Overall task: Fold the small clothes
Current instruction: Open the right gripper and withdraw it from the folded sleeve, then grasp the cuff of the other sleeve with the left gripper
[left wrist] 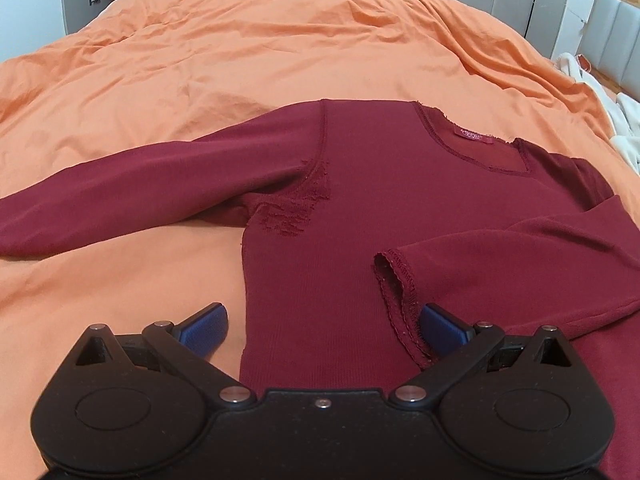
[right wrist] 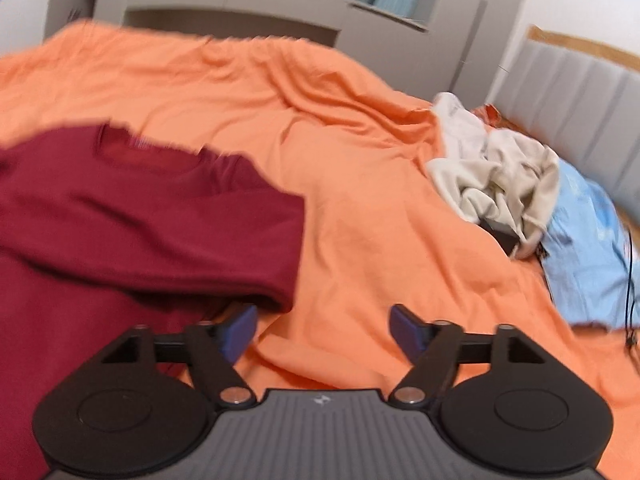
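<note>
The left gripper (left wrist: 322,322) hangs with its blue pads spread wide and nothing between them, above the lower body of a dark red long-sleeved top (left wrist: 360,208) lying flat on an orange bedsheet (left wrist: 200,60). One sleeve is folded across the chest, its cuff (left wrist: 396,276) near the right-hand pad. The right gripper (right wrist: 324,330) is likewise open and empty, just off the folded edge. The outstretched sleeve (left wrist: 120,196) probably comes next: pinch it near the cuff, carry it across level, and release it smooth.
</note>
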Tool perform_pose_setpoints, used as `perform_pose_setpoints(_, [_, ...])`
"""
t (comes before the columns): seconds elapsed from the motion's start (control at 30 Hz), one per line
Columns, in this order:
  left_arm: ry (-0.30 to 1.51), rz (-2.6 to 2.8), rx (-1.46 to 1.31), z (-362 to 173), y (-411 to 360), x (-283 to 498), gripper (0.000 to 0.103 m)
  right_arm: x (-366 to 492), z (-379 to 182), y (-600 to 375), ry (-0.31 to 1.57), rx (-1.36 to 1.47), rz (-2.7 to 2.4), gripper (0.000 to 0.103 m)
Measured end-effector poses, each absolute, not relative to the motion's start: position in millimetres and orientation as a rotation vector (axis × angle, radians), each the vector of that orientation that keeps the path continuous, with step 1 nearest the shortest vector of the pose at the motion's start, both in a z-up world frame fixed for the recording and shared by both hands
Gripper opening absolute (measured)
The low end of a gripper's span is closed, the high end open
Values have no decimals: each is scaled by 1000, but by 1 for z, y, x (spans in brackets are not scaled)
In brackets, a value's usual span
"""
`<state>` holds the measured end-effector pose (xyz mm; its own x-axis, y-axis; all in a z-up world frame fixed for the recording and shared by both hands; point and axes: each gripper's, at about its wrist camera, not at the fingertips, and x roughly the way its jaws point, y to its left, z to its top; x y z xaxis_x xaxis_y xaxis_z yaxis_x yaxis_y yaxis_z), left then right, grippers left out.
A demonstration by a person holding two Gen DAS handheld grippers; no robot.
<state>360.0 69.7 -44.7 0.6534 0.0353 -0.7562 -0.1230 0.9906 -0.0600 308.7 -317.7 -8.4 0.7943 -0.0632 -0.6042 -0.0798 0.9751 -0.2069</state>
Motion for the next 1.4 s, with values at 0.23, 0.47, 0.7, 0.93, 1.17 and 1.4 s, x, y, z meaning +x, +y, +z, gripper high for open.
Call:
perform_pose_setpoints(0.23, [845,78,-155,-46,75,357,102,354,-8,-347,590,177,159,86])
perform_pose_setpoints(0.47, [840,77,-156,-46,75,356,102,422,-31,-333,604,142,156,72])
perform_pose_setpoints(0.7, [848,77,-150,-46,75,357,102,449,-55,-346,688,276,143,23])
perform_pose_setpoints(0.93, [847,73,-142,-46,74,357,102,437,-34,-361,614,286,27,6])
perform_pose_setpoints(1.17, [821,69,-140,-42,73,356,102,442,-52,-354,668,199,0,7])
perform_pose_setpoints(1.4, [846,78,-115,-44,71,357,102,426,-45,-353,652,157,-33,45])
